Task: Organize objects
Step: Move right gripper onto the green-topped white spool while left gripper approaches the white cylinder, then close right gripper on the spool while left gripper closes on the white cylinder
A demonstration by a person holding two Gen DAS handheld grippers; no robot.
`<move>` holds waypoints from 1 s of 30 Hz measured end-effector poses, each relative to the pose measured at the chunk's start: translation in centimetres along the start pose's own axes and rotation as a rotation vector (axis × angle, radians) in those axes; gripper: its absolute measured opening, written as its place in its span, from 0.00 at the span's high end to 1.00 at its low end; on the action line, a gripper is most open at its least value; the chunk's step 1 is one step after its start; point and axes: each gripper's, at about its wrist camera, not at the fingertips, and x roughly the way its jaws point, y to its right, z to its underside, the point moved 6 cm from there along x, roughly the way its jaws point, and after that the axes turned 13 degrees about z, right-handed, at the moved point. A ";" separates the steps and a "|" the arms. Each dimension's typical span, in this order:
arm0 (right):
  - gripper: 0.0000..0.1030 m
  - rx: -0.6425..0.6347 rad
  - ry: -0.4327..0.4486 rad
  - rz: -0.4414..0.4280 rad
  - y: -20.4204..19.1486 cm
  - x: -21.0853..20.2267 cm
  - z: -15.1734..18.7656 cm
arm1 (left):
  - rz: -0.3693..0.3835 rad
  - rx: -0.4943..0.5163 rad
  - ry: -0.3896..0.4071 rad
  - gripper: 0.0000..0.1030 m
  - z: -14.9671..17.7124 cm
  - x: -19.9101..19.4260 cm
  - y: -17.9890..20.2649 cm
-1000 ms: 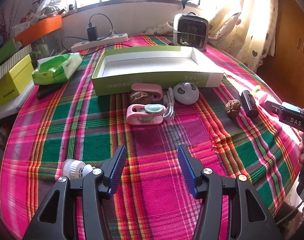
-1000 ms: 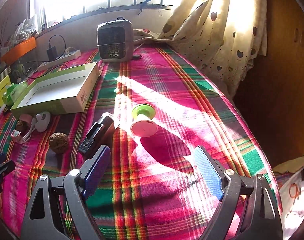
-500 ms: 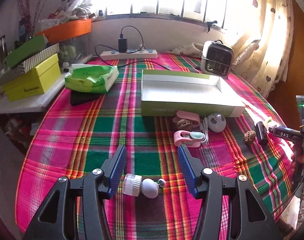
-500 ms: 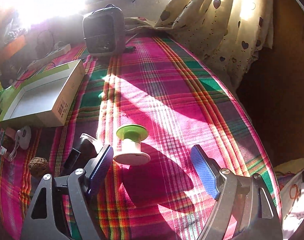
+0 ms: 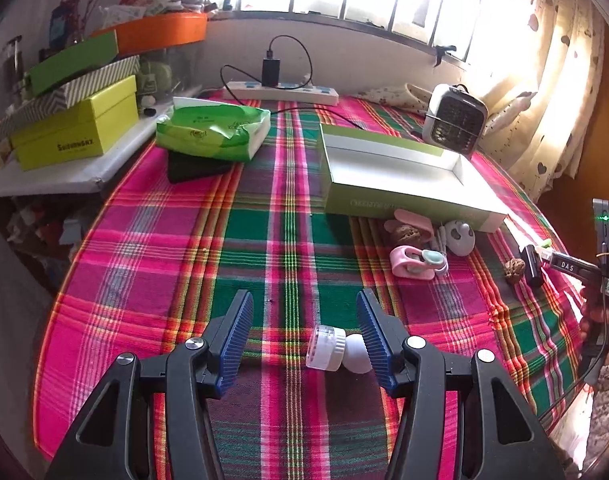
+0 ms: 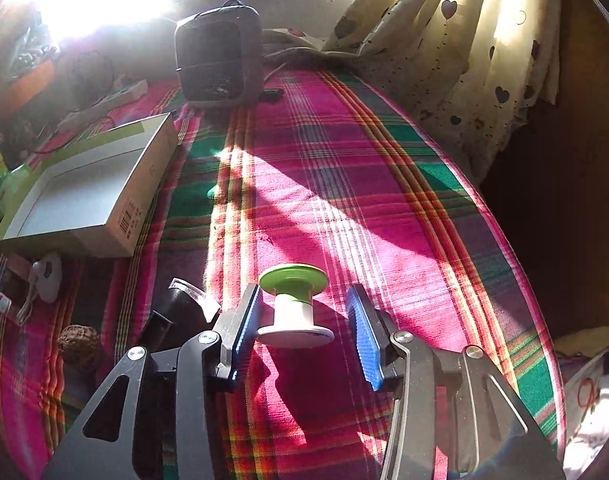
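1. Spool [image 6: 293, 305]: green top flange, white waist and base flange, standing upright on the plaid tablecloth [image 6: 384, 208], well apart from the open green box [image 6: 88, 196] on its short-end side. Judged light, rigid plastic, smooth and apt to tip; best taken at the narrow white waist, between the flanges.
2. Right gripper [image 6: 302, 334]: jaws have just been closing, now narrowed around the spool; the left pad sits at the green flange's edge, the right pad stands clear. No grip yet.
3. Black clip-like item [image 6: 172, 312]: just beside the spool, on the box side.
4. Walnut [image 6: 78, 340]: near the black item, farther from the spool.
5. Small white fitting [image 5: 336, 348]: clear ribbed cap on a rounded white body, lying on its side well in front of the box. Judged light, hard, liable to roll.
6. Left gripper [image 5: 302, 342]: jaws wide; the fitting lies between them, hard by the right pad, contact uncertain. Nothing held.
7. Pink clips, white mouse-shaped item: against the box's front wall.
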 end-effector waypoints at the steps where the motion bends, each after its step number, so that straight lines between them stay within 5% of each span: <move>1: 0.66 -0.005 0.002 0.000 -0.2 0.0 0.0 | 0.001 0.008 -0.006 0.49 0.2 0.0 0.0; 30: 0.66 -0.001 0.056 -0.073 -2.0 -3.6 0.9 | 0.015 -0.015 -0.088 0.49 2.2 1.9 -1.4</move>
